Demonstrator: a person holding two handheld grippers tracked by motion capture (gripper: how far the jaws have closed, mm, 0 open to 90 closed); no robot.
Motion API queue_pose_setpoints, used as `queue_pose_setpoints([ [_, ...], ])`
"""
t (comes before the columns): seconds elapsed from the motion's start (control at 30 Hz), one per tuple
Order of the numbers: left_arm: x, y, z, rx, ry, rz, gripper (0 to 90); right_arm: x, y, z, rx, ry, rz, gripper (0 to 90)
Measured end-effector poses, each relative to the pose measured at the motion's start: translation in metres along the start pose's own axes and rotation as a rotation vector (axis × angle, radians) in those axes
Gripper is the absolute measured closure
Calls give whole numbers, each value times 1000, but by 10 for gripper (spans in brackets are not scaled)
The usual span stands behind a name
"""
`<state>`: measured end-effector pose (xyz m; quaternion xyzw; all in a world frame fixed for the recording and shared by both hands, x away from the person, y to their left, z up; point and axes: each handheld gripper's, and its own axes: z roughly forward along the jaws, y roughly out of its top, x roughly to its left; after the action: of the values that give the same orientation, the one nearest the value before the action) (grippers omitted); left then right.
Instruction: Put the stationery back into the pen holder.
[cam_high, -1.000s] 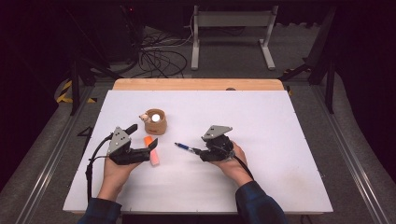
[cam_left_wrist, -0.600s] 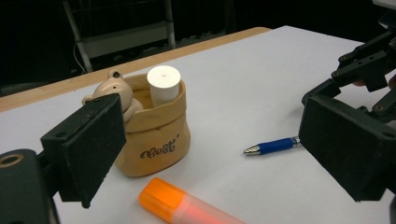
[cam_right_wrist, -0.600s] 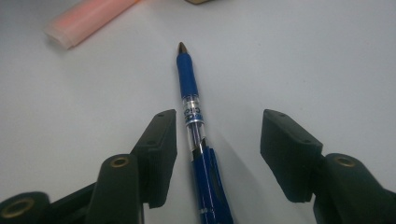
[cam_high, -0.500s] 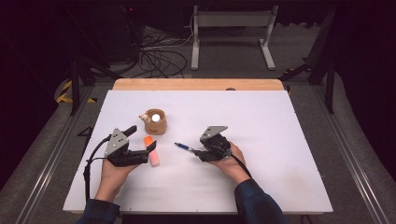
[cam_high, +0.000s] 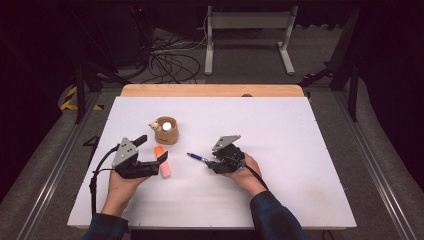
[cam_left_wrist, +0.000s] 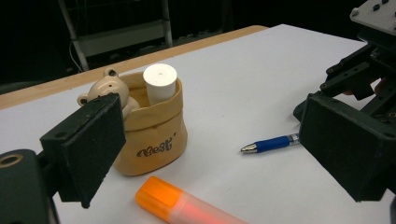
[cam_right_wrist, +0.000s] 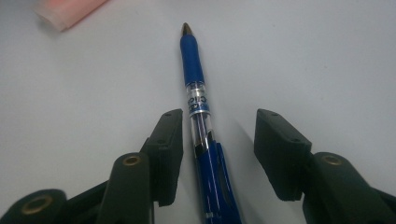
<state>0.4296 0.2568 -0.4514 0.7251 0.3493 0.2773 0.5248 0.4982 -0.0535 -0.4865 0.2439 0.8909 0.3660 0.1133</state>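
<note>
Blue plastic, clear in the middle: the pen (cam_right_wrist: 201, 135) lies flat on the white table (cam_high: 300, 150), and it is what I am going for. Its barrel runs straight up between the jaws of my right gripper (cam_right_wrist: 217, 154), tip pointing away from me, so the pads can come in on its two long sides. Those jaws have just been closing on it; the one at the left of the right gripper view sits just beside the barrel, the other stands apart from it, so nothing is clamped yet. I judge the grip is a moment off, and the pen could roll if one pad arrives first.

Beyond the pen's tip, to its left in the high view, lies the orange-capped highlighter (cam_high: 161, 161), also flat on the table. My left gripper (cam_high: 150, 151) rests by that highlighter with its jaws wide and empty, the highlighter low between them in the left gripper view, ready for its own pick.

Farther from the pen, past the highlighter, stands the tan pen holder (cam_left_wrist: 154, 135), upright, with a bear figure (cam_left_wrist: 106, 88) at its rim and a white cylinder (cam_left_wrist: 159, 82) inside. I take it as the likely place for the pen.
</note>
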Motion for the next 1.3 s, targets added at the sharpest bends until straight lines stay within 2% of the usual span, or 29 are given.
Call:
queue_pose_setpoints([
  [0.17,0,0,0,2,-4,0,83,1,2,1,-6,7,-12,543],
  [0.4,0,-1,1,1,-10,5,89,0,8,1,-4,32,-46,611],
  [0.8,0,0,0,2,-19,2,97,-2,12,7,35,69,-79,669],
  [1.2,-2,0,1,2,-26,10,105,-3,11,8,27,78,-50,758],
  [1.3,-3,-1,2,7,-27,5,105,-1,11,8,32,65,-46,770],
])
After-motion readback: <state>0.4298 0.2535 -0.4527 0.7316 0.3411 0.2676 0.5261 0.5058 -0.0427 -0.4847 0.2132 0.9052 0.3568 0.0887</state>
